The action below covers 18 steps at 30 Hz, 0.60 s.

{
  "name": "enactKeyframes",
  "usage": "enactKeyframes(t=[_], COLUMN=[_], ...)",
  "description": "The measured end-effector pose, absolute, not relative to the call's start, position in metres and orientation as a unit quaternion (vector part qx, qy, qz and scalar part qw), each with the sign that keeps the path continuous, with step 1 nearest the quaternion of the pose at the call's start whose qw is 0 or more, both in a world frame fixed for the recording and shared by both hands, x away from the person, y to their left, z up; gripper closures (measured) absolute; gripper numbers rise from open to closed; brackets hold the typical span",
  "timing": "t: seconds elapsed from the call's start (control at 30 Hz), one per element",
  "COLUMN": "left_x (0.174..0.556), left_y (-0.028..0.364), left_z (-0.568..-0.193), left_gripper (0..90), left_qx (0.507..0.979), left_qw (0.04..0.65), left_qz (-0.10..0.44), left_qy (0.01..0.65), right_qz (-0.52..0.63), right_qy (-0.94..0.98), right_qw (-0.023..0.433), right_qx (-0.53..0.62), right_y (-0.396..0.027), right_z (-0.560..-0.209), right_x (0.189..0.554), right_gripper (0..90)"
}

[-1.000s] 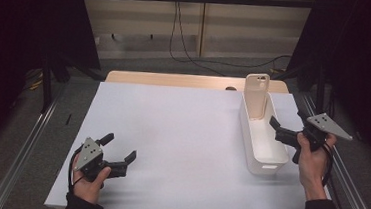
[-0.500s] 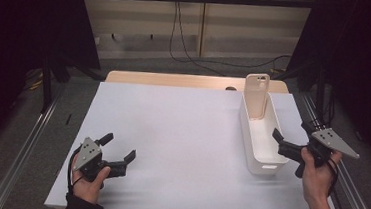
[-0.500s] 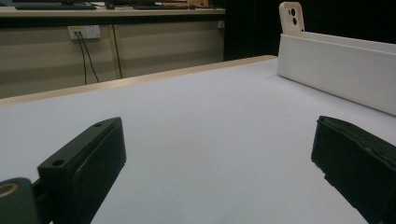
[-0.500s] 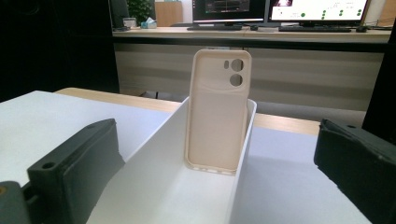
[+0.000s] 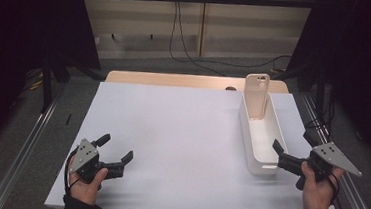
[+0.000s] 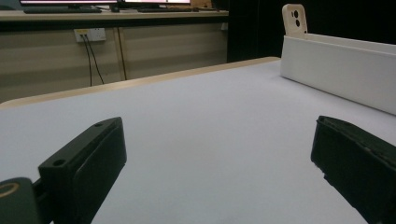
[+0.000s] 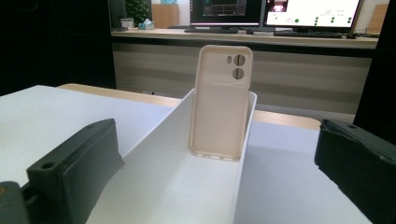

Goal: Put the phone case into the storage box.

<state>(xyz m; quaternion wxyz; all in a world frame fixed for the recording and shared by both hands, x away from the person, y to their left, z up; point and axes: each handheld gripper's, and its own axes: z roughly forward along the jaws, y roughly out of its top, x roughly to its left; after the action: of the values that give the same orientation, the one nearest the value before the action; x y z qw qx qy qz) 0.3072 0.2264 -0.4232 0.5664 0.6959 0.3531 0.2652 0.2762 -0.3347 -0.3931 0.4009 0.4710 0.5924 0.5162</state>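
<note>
Your right gripper hangs at the near end of the white tray, jaws spread wide and holding nothing, pointed along its length. The tray lies along the table's right edge, and the phone case stands upright inside it, leaning against the far end wall, camera holes at the top. Your left gripper sits near the table's front-left corner, jaws also spread and empty, well apart from the tray.
</note>
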Motion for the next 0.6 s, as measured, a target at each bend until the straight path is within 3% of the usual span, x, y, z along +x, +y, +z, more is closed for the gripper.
enactKeyframes(t=[0.6], left_x=[0.303], left_y=[0.230], left_z=[-0.423], left_gripper=[3.3], left_qx=[0.694], left_qw=[0.565], left_qz=[0.270], left_qy=[0.355], right_qz=[0.513], right_qy=[0.599], right_qw=[0.387], right_qx=[0.478], right_y=[-0.332], right_z=[-0.410], right_x=[0.247], right_gripper=[0.0])
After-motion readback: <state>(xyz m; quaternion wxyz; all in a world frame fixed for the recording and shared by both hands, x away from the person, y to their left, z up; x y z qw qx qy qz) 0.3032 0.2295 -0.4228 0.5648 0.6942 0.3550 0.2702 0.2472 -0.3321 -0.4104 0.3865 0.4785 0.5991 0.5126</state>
